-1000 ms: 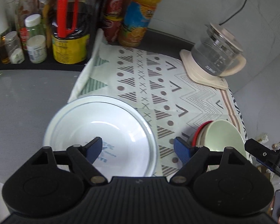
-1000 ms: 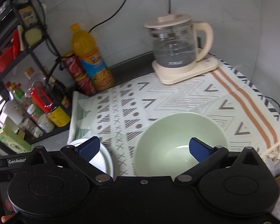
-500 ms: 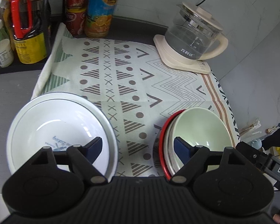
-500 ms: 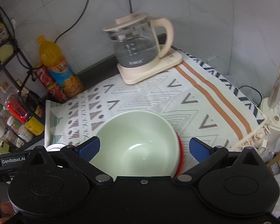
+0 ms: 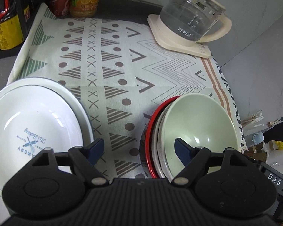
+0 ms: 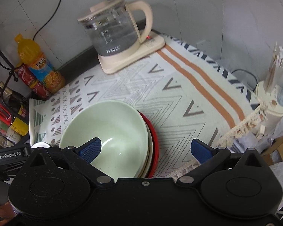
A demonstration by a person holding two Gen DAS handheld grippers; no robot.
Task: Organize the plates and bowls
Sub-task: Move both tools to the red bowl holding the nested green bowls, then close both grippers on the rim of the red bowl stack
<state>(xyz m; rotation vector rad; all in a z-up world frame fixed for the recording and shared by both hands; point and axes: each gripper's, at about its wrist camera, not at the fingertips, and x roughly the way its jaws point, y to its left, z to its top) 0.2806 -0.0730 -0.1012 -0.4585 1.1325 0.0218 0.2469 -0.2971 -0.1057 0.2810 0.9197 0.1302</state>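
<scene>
A pale green bowl sits on top of a stack of plates with a red-rimmed plate at the bottom. A white bowl with blue print rests in a white plate to its left. My left gripper is closing, though its pads touch nothing. One finger hangs over the green bowl and the other over the cloth, with the stack's left rim between them. My right gripper stands open, straddling the stack's right rim.
A patterned cloth covers the counter. A glass kettle stands on its base at the back. An orange juice bottle, cans and jars crowd the back left. The counter edge and a stick holder lie to the right.
Both grippers have moved right and lower, closer to the dishes. The left one left the white bowl and now spans the green stack's left rim; the right one shifted to its right rim.
</scene>
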